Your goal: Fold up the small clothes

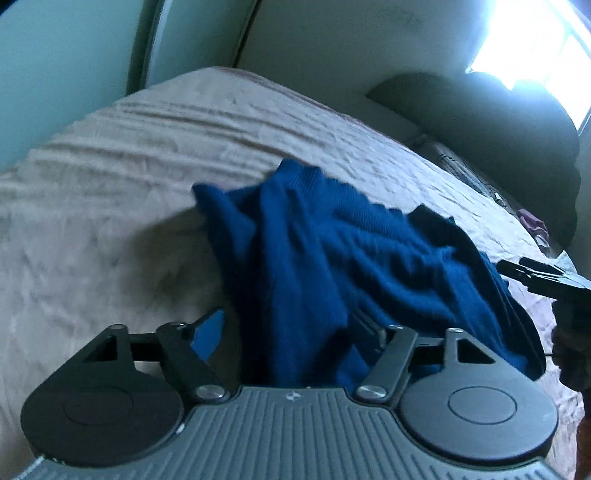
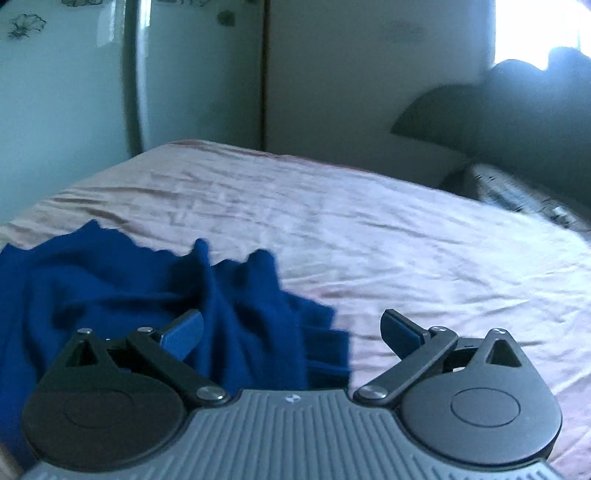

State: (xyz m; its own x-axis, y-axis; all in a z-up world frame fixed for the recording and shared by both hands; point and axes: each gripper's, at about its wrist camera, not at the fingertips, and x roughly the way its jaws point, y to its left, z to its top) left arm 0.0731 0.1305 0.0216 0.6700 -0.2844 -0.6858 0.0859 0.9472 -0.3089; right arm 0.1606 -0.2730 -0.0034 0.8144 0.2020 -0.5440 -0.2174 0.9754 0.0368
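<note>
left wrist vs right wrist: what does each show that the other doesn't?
Left wrist only: the right tool entering from the right edge, and a small purple item at the bed's far side.

Right wrist only: flower drawings on the glossy wardrobe panel.

Both: blue knit garment crumpled on the beige bedsheet, lying between each view's own open fingers, plus the dark pillow.

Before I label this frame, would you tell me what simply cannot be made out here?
- Garment type: the blue garment is crumpled and motion-blurred in both wrist views.
- Left gripper: its right finger is buried under cloth in the left wrist view.
- Window: blown out by glare.
- Small items by the bed edge: too small and blurred.
</note>
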